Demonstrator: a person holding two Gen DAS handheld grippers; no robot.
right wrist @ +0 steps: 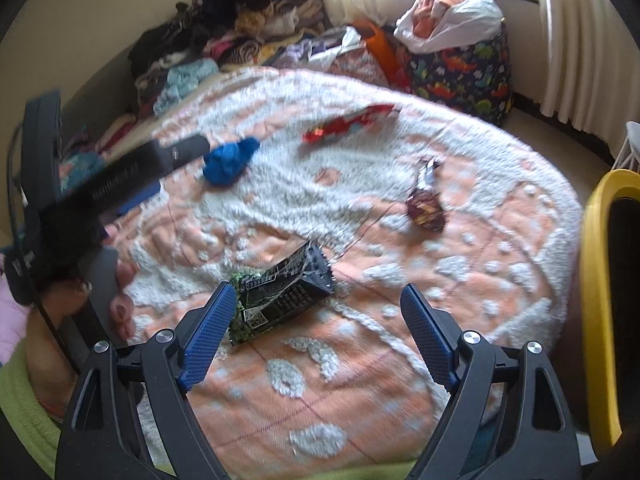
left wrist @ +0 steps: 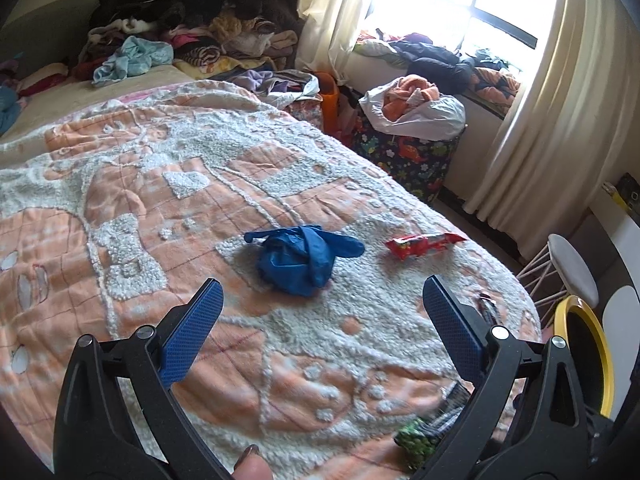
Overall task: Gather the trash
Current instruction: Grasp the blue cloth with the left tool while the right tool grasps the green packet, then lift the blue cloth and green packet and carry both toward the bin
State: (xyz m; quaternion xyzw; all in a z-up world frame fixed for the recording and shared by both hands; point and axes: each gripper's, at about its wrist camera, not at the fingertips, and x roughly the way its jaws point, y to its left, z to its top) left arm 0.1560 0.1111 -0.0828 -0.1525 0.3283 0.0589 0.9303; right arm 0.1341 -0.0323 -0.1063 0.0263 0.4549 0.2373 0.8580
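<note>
1. Left claw (left wrist: 322, 292) spread wide and released above the bed (left wrist: 120, 208), textured blue pads (left wrist: 192, 336) on black arms, nothing between them.
2. Straight ahead at 12 o'clock of the left claw: crumpled blue glove (left wrist: 300, 258), rubbery and balled up, lying on a fuzzy white patch of the peach-and-white chenille bedspread.
3. At 2 o'clock of the glove, apart from it: flat red snack wrapper (left wrist: 420, 245), shiny and creased.
4. Right claw (right wrist: 318, 308) likewise released, jaws wide, low over a crinkled black-and-green foil packet (right wrist: 284, 300); packet touching or just beside the claw's left pad (right wrist: 208, 336), which one unclear.
5. At 1 o'clock of the packet, well apart: twisted dark-red candy wrapper (right wrist: 426, 208) with a silvery end.
6. Yellow-rimmed bin (right wrist: 600, 300) off the bed's edge at 3 o'clock in the right wrist view, contents hidden.
7. Beyond the bed at 1 o'clock: dinosaur-print fabric basket (right wrist: 464, 76) topped by a white plastic bag (right wrist: 460, 28) stuffed with orange cloth.
8. Heap of mixed clothes (left wrist: 192, 20) at the bed's far end, 11 o'clock.
</note>
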